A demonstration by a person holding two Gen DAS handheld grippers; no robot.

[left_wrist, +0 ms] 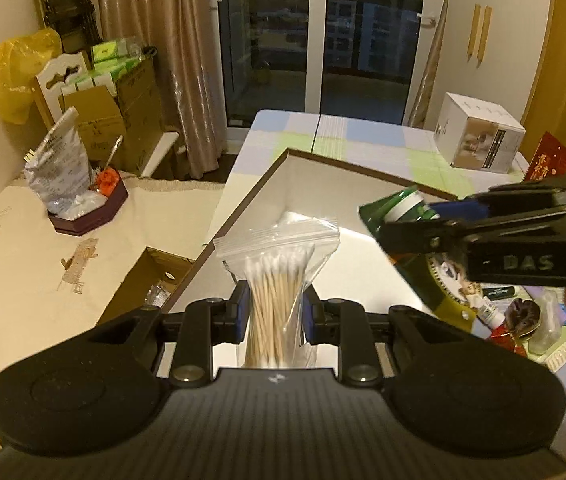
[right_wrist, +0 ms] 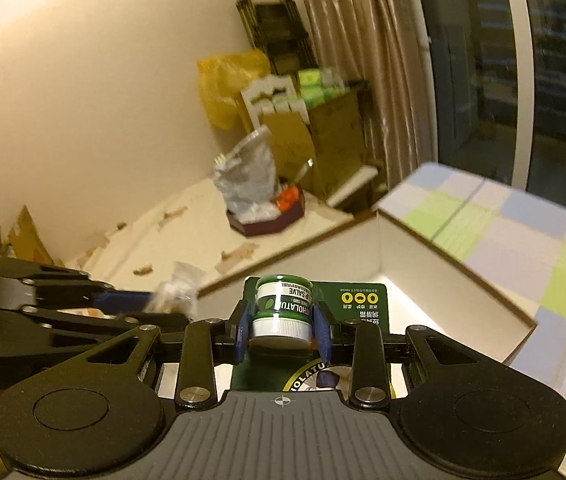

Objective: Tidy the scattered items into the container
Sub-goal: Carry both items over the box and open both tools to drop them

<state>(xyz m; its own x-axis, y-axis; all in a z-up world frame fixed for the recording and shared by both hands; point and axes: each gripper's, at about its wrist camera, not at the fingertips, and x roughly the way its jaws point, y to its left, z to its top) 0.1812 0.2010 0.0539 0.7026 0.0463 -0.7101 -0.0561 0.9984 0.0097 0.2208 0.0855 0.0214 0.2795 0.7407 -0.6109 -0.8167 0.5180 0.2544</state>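
A table under a checked cloth (left_wrist: 379, 140) of pale blue, green and white carries the things. An open white box with a brown rim (left_wrist: 347, 168) sits on it, reaching toward the table's left edge. A white carton with a printed picture (left_wrist: 479, 136) stands near the far right corner, and a red packet (left_wrist: 551, 160) lies just beside it at the right edge. Small bottles and packets (left_wrist: 523, 320) crowd the near right part of the surface.

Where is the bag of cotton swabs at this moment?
In the left wrist view, the bag of cotton swabs is clamped in the left tool, above the white box, left of the right tool.
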